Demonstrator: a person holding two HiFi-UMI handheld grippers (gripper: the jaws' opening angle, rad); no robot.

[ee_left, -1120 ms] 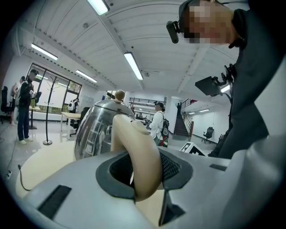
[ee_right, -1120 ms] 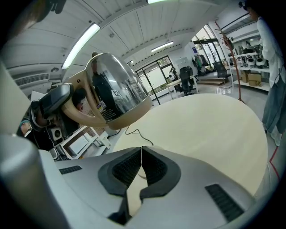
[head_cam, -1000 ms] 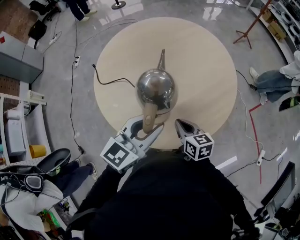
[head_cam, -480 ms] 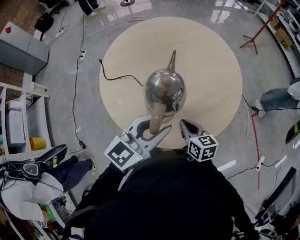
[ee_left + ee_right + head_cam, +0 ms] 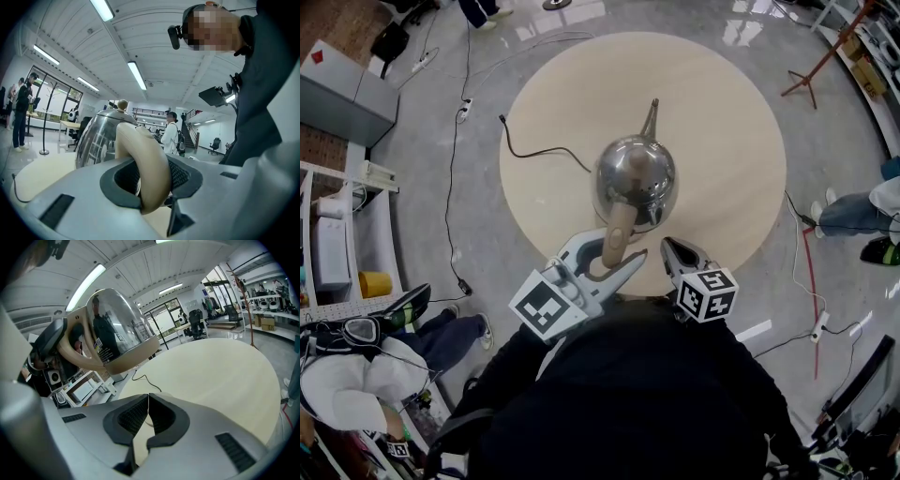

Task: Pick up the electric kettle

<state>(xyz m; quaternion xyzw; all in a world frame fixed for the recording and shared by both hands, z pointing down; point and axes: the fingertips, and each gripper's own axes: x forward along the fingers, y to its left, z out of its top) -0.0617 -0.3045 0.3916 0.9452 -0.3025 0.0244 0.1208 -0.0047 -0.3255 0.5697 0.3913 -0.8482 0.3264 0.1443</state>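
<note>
The electric kettle (image 5: 635,183) is polished steel with a thin spout pointing away from me and a beige handle (image 5: 617,239) toward me. My left gripper (image 5: 605,253) is shut on that handle, and its dark pads clamp the beige handle (image 5: 145,164) in the left gripper view. In the right gripper view the kettle (image 5: 117,331) hangs tilted above the round table (image 5: 211,366), its underside showing. My right gripper (image 5: 670,248) is just right of the handle, shut and holding nothing, with its pads (image 5: 161,416) pressed together.
A black cord (image 5: 534,150) lies on the pale round table (image 5: 722,122), running from its left part toward the kettle. More cables and power strips trail over the grey floor. Shelving (image 5: 337,234) stands at the left, and people are at the room's edges.
The kettle has shifted a little to the right in the head view and looks slightly larger. My left gripper has stayed shut on its handle and the right gripper has stayed shut beside it.
</note>
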